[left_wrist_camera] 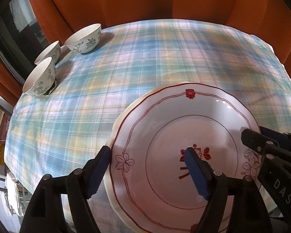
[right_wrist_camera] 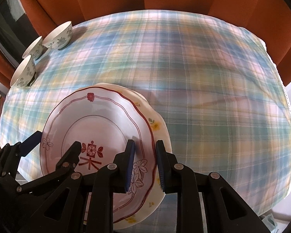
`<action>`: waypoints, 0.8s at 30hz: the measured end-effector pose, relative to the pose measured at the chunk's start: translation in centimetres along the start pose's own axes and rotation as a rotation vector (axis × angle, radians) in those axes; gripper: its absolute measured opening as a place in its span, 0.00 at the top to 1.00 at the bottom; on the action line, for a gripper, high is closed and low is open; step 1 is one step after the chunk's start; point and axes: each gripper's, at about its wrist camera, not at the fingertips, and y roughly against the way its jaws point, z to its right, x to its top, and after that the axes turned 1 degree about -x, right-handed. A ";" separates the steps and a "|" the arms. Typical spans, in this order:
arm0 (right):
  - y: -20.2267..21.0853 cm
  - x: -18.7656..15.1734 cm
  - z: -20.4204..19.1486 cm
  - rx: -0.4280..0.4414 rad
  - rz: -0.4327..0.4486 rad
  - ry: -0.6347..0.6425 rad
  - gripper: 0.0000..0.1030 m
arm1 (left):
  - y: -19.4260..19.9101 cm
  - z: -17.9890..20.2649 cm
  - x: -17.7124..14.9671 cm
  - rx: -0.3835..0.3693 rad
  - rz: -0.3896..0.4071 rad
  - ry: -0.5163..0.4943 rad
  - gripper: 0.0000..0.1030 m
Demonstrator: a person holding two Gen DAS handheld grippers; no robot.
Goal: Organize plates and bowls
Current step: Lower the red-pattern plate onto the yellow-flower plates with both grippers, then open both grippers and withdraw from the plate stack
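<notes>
A white plate with red line pattern (left_wrist_camera: pixel 164 136) (right_wrist_camera: pixel 106 120) lies on top of a cream plate with yellow flowers (right_wrist_camera: pixel 159 128) (left_wrist_camera: pixel 111 190) on the plaid tablecloth. My left gripper (left_wrist_camera: pixel 147 167) is open, its fingers straddling the red plate's left rim. My right gripper (right_wrist_camera: pixel 145 165) straddles the right rim of both plates, jaws narrow; whether it clamps them I cannot tell. The right gripper shows in the left wrist view (left_wrist_camera: pixel 261 141), the left gripper in the right wrist view (right_wrist_camera: pixel 54 145). Three white floral bowls (left_wrist_camera: pixel 85 38) (left_wrist_camera: pixel 50 51) (left_wrist_camera: pixel 40 77) stand at the far left.
The plaid tablecloth (left_wrist_camera: pixel 164 58) (right_wrist_camera: pixel 203 77) covers the table. Orange curtains (left_wrist_camera: pixel 145 0) hang behind it. A dark window (left_wrist_camera: pixel 19 29) is at the far left. The bowls also show in the right wrist view (right_wrist_camera: pixel 58 36) (right_wrist_camera: pixel 25 73).
</notes>
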 end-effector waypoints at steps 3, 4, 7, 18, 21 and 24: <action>0.0 0.0 -0.1 -0.016 0.003 -0.011 0.72 | 0.4 0.0 -0.2 -0.029 0.000 -0.011 0.16; 0.1 0.0 -0.2 -0.012 0.008 -0.008 0.64 | 0.5 -0.1 -0.2 -0.036 0.000 -0.012 0.15; 0.8 0.2 -0.9 0.000 0.044 0.015 0.40 | 0.9 -0.4 -0.2 -0.050 0.002 -0.006 0.12; 1.7 1.2 -5.4 -0.032 0.094 0.055 0.34 | 1.9 -5.4 0.8 -0.125 0.051 -0.003 0.07; 1.8 1.5 -7.3 -0.052 0.109 0.036 0.34 | 2.0 -7.0 1.4 -0.146 0.064 -0.045 0.07; 1.9 2.1 -9.4 -0.068 0.110 0.010 0.34 | 2.2 -9.1 2.0 -0.161 0.065 -0.080 0.08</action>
